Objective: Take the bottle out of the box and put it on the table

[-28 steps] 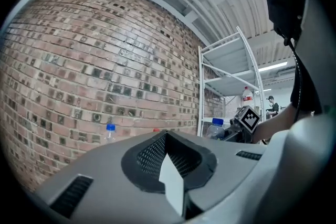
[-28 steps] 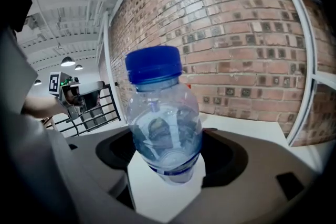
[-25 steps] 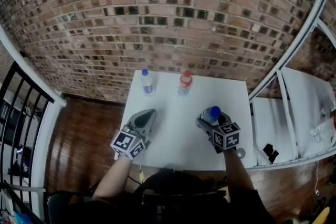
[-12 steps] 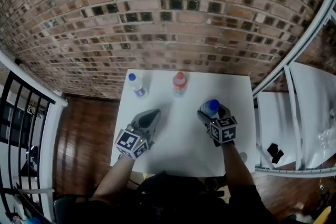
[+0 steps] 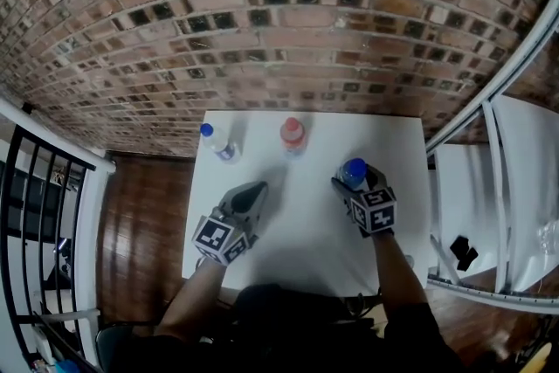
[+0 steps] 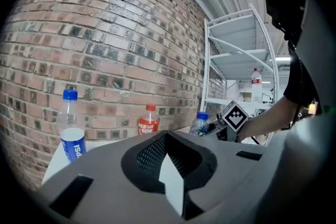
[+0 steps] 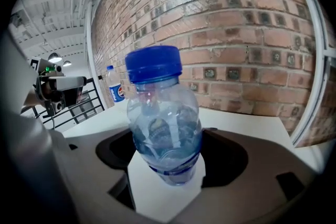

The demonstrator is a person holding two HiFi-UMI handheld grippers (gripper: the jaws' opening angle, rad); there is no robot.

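I've got the right gripper (image 5: pixel 353 181) clamped on the bottle (image 7: pixel 164 128): clear plastic, blue cap, thin blue band low down. It's upright over the tabletop's (image 5: pixel 306 236) right side; can't tell if the base touches. Left gripper (image 5: pixel 254 189) closed w/ nothing in it, approx mid-tabletop.

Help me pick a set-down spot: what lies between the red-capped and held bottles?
Only bare table separates the red-capped bottle from the held bottle; head view shows it.
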